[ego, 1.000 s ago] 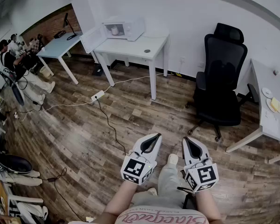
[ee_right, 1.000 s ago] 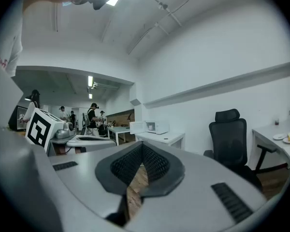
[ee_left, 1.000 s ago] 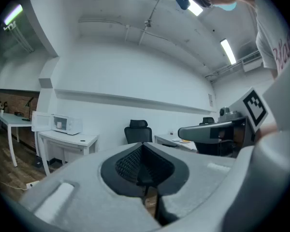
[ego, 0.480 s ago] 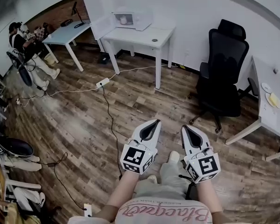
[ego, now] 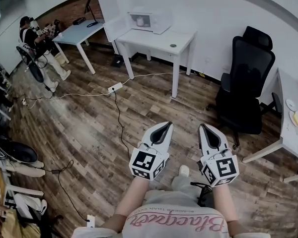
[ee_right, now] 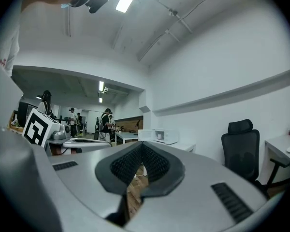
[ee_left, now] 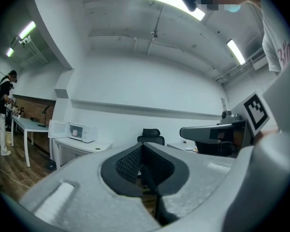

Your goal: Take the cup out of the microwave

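Two grippers, both empty; left gripper (ego: 165, 128) and right gripper (ego: 204, 129) are held side by side low in front of the person, over the wood floor (ego: 89, 128), pointing level toward the far wall; each gripper view shows its jaws drawn together at the tips, nothing between them.

Cup (ego: 140, 21) sits inside the microwave (ego: 156, 19), pale and too small to detail; the door (ego: 115, 28) hangs open to the left; the microwave stands at the back left corner of the white table (ego: 164, 39), well apart from both grippers.

Step in hand, as judged: the approach; no reach begun, cup untouched.

Next move calls for: crossing the floor to the table's front edge, minding the power strip (ego: 115, 87) and its cable lying between; then parting one gripper's jaws, entering the open cavity level, closing on the cup's wall; lift slightly and draw out upright, clear of the door.
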